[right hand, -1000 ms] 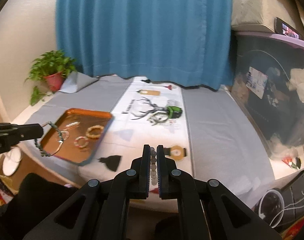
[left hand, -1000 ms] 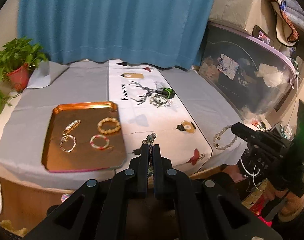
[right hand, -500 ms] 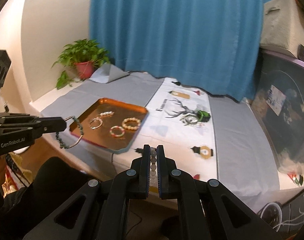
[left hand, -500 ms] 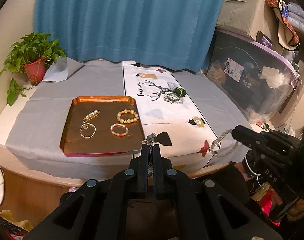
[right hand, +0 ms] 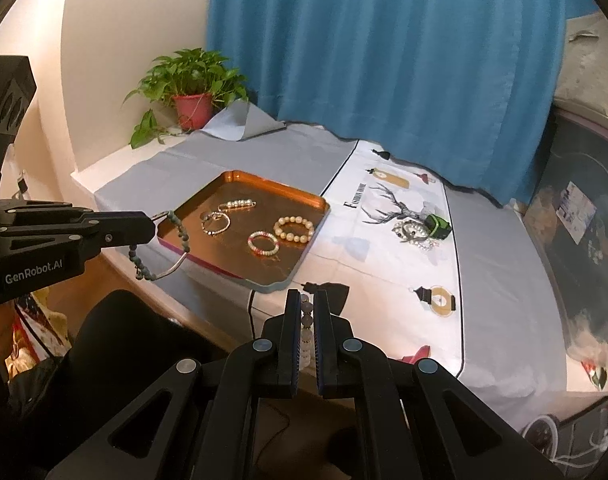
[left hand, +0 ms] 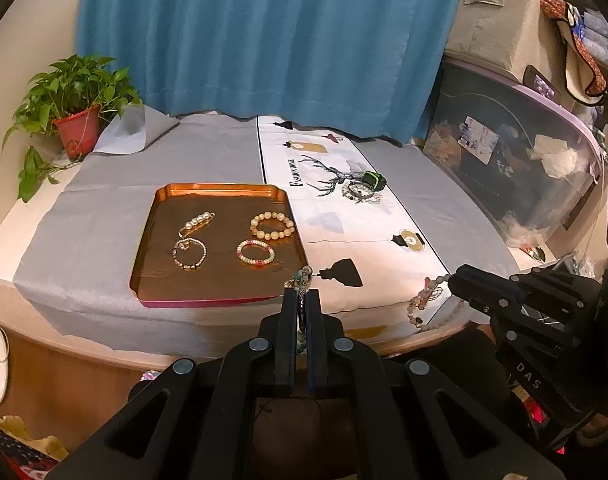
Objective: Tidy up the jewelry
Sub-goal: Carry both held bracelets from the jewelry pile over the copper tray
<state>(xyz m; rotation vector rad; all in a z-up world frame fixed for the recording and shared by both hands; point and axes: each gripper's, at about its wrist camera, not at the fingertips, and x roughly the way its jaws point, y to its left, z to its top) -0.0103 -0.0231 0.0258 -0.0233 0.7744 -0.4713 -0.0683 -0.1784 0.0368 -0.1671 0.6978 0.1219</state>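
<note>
Holding one bracelet apiece, both grippers hang just off the near edge of the table (left hand: 103,216), short of the copper tray (left hand: 159,280). That placement makes sense for sorting: the tray already carries four pieces laid apart from one another, a pearl clip (left hand: 195,222), a thin chain bracelet (left hand: 189,254), a cream bead bracelet (left hand: 271,225) and a pink-and-white bead bracelet (left hand: 255,252), so each has its own spot and none tangle. A small heap of unsorted jewelry (left hand: 362,192) lies well apart on the printed runner (left hand: 344,236), beside a green-and-black object.

The left gripper (left hand: 301,300) has its jaws drawn nearly together, pinching a green bead bracelet (right hand: 179,228) by a short stretch of its loop. From the right wrist view the rest of that loop, part beads and part bare metal arc, dangles freely below the fingertips, just in front of the tray's near left corner. A thin pinch like this lets the piece hang open (handy for lowering it flat).

The right gripper (right hand: 307,312) is likewise closed down to a narrow slit on a pale bead bracelet (left hand: 426,304), whose beads show between the jaws; in the left wrist view its strand droops over the table's front edge.

My guess is that both pieces are bound for the tray's bare front strip.
</note>
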